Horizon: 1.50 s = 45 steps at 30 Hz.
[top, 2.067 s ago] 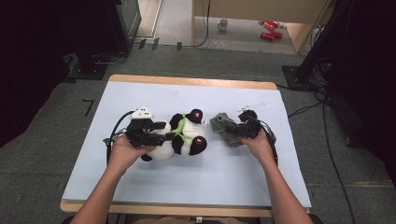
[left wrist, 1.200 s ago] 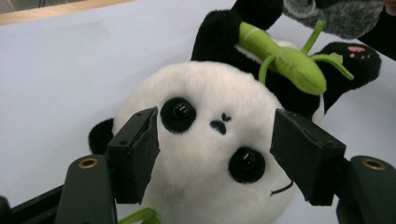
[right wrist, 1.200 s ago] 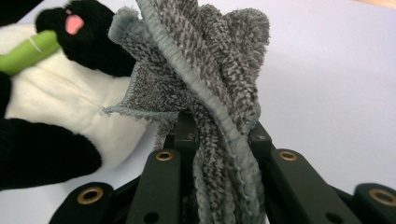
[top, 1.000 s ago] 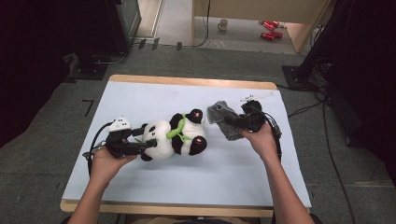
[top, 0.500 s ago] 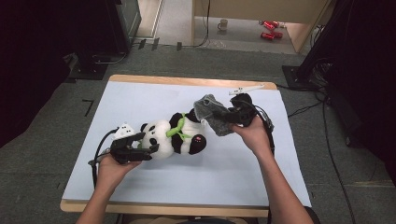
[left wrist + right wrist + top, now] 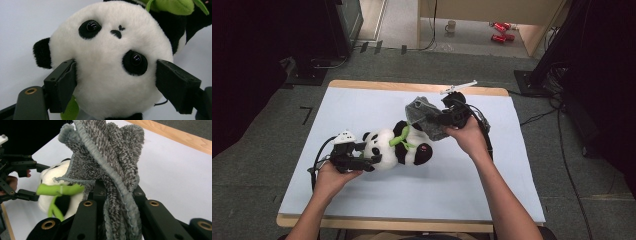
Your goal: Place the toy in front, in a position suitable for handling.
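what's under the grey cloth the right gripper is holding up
The grey cloth hangs bunched from the right gripper over the panda toy's lower body and green sprig. The table directly beneath is covered.

Table (image 6: 362,85): wooden edge visible along the far and near sides, top covered by a pale blue-white sheet (image 6: 452,190). Floor: grey carpet (image 6: 257,165) around the table. Beyond the far edge, a white mug (image 6: 451,25) stands on the lighter floor, with two red cans (image 6: 499,31) lying near it to the right. Black cables (image 6: 562,150) trail over the carpet on the right. Dark equipment stand base (image 6: 309,67) at far left; another black base (image 6: 532,80) at far right. Black tape marks (image 6: 307,114) on the carpet left of the table.
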{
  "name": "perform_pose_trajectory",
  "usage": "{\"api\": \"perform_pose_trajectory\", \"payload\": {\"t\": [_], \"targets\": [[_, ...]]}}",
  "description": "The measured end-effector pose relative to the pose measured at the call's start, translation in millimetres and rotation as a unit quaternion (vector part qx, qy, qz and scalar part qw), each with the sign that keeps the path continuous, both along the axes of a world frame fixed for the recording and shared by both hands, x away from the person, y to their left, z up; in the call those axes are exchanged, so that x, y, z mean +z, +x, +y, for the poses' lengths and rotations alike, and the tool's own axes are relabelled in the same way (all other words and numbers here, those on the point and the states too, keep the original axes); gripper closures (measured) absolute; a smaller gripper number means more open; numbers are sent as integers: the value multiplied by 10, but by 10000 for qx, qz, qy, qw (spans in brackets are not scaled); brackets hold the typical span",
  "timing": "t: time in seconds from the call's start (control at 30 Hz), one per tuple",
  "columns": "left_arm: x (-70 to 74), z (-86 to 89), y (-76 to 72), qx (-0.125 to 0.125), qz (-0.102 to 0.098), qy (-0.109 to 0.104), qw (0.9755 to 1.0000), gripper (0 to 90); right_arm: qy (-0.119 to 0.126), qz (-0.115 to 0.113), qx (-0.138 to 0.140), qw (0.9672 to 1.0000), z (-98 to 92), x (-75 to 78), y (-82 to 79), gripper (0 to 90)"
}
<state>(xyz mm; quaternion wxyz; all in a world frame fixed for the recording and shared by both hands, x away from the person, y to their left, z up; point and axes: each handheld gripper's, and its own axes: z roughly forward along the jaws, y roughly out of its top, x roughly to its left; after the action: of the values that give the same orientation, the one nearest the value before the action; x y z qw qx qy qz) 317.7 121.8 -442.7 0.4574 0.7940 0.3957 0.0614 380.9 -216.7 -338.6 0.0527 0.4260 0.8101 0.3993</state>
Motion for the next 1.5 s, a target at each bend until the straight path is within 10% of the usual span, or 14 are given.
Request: {"api": "perform_pose_trajectory", "payload": {"t": [0.23,0.67,1.2,1.5], "targets": [[-42,-4,70,-71,-76,-197,9998,218,-122,41,66,9999,237,46,91,742],[-49,-77,90,-227,-432,51,9988,377,-175,188,231,9994,734,-109,285,742],[-42,-67,89,-192,-330,18,9993,406,-331,705,710,9944,1546,-351,442,739],[-38,-72,124,-157,-34,-24,9999,417,-874,642,776,9911,1472,-502,512,740]]}}
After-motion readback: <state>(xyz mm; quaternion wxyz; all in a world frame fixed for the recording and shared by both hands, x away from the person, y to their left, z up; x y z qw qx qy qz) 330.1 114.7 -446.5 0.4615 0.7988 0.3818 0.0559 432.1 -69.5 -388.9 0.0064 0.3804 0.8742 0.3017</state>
